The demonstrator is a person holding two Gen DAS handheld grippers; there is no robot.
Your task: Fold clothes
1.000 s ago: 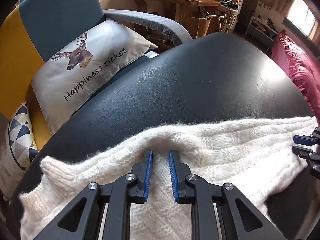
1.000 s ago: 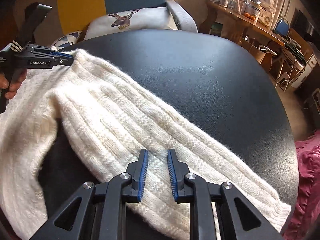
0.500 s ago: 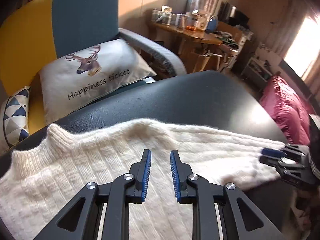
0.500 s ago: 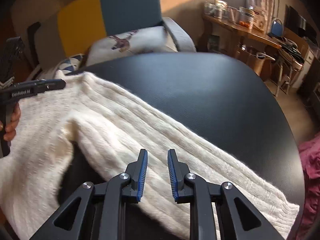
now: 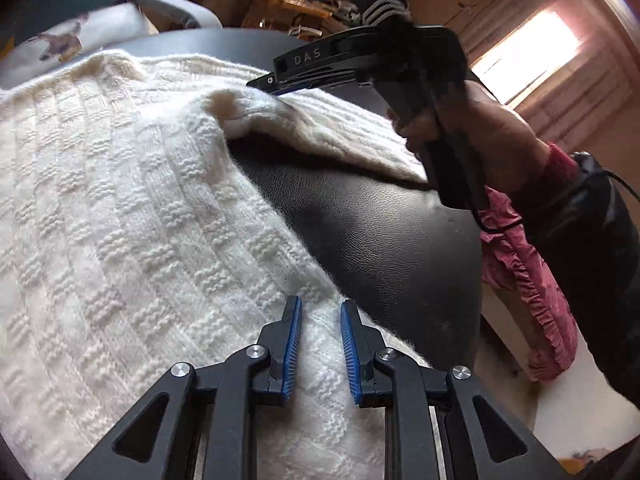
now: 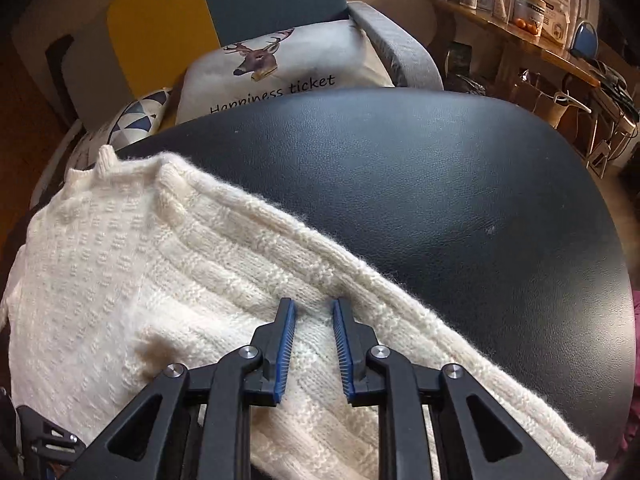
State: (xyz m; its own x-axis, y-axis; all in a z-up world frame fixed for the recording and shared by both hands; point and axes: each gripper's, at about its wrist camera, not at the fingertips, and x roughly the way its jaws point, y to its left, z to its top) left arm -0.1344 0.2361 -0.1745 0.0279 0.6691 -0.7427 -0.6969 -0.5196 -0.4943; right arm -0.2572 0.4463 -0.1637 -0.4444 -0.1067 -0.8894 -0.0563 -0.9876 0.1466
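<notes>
right gripper [image 6: 314, 312]: parted, over sweater [image 6: 160, 280] sleeve | sweater on black table [image 6: 440, 184] | deer cushion [image 6: 280, 68] behind

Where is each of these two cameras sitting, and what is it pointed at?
Left wrist: rides the left gripper, looking along its open fingers across the white knitted sweater toward the right gripper and the hand holding it.
Right wrist: rides the right gripper, open over the sweater's sleeve, facing the black table and deer cushion.
Shared: sweater, table, cushion.
</notes>
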